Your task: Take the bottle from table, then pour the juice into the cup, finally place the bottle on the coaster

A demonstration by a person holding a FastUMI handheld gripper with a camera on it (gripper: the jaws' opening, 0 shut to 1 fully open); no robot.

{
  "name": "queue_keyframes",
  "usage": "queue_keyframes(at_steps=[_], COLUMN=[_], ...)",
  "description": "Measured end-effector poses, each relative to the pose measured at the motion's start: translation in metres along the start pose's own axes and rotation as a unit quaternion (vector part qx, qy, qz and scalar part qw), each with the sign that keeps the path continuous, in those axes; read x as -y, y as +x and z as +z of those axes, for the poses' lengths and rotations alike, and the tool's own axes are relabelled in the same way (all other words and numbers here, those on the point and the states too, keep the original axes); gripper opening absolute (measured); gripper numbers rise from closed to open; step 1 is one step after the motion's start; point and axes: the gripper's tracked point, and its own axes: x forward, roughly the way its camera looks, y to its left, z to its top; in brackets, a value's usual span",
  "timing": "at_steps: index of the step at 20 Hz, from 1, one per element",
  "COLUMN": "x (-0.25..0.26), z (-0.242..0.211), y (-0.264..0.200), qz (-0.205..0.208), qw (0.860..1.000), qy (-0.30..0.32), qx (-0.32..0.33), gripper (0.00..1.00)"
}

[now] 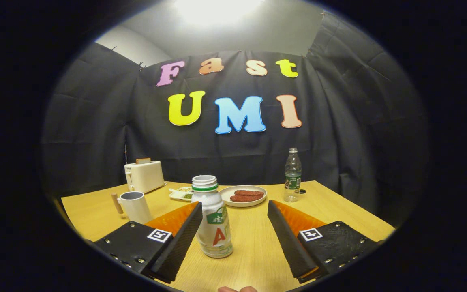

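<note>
A white juice bottle (214, 219) with a green neck ring and no cap stands upright on the wooden table (253, 259). It sits between my fingers, right against the left finger (181, 239), with a wide gap to the right finger (288, 239). My gripper (234, 207) is open and presses on nothing. A white cup (135, 206) with a wooden handle stands to the left, just beyond the left finger.
A white toaster (144, 175) stands at the back left. A small tray of food (181, 194) and a plate with sausages (243, 196) lie behind the bottle. A clear water bottle (292, 175) stands at the back right, a dark cap beside it.
</note>
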Motion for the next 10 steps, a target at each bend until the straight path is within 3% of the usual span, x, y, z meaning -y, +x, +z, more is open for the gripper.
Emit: queue_keyframes(at_steps=[5, 10], x=[-0.032, -0.027], z=[-0.019, -0.034], y=[0.019, 0.05], qz=[0.008, -0.035], qw=[1.0, 0.999], qy=[0.005, 0.0], qx=[-0.013, -0.025], gripper=[0.99, 0.99])
